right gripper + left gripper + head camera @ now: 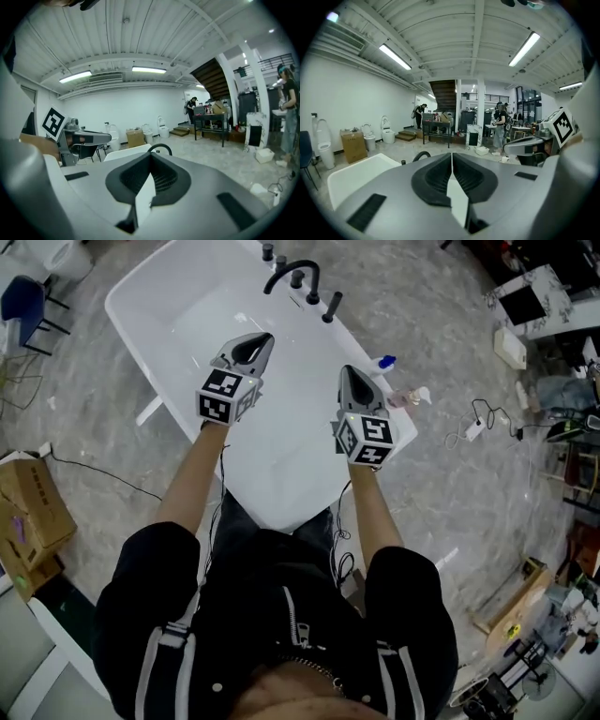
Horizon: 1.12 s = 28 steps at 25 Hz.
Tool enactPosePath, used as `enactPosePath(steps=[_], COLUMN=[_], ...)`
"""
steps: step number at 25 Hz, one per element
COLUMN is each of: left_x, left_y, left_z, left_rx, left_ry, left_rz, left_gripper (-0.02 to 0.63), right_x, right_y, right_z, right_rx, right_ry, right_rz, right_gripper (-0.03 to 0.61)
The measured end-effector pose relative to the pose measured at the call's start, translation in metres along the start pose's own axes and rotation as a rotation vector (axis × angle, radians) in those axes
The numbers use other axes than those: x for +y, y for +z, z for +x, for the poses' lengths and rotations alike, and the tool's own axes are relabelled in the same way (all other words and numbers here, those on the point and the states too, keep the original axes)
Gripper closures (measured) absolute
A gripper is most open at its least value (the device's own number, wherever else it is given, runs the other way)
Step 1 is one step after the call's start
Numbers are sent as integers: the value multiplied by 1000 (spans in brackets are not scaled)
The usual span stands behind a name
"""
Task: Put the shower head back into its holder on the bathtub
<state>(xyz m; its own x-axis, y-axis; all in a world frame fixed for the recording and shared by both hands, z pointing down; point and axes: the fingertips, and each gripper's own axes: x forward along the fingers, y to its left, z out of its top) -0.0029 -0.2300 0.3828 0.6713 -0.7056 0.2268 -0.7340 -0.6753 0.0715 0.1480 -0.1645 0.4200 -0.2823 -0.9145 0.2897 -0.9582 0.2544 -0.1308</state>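
Grey floor [103, 442], white bathtub [187, 320], cardboard box [33, 512]

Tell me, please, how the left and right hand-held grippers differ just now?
The left hand-held gripper slants toward the black faucet; the right hand-held gripper tilts slightly the other way. The left shows over the middle of the bathtub, the right over its right rim. Both are shut and empty.

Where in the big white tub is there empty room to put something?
The bathtub has a bare bottom, free from its left rim across to under the left gripper and right gripper, and on to the near end. It is crowded at the far rim, by the black tap and knobs, and on the right rim, by the bottles.
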Motion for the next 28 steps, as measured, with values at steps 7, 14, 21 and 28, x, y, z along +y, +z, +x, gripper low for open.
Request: enactPosePath(steps=[7, 14, 21, 28], left_x=[-13, -15, -9, -8], left_y=[35, 36, 25, 13], left_z=[-51, -81, -90, -98], left_rx=[-70, -120, -112, -97], left_ry=[12, 50, 73, 76], left_rz=[5, 12, -10, -24], left_gripper=[583, 583, 583, 583], right_x=[21, 28, 32, 41], right_y=[48, 64, 55, 44], right_z=[-19, -27, -28, -31], right_rx=[-55, -91, -84, -70], right_ry=[21, 40, 38, 44], right_rz=[-54, -85, -70, -65], right_gripper=[572, 572, 572, 571])
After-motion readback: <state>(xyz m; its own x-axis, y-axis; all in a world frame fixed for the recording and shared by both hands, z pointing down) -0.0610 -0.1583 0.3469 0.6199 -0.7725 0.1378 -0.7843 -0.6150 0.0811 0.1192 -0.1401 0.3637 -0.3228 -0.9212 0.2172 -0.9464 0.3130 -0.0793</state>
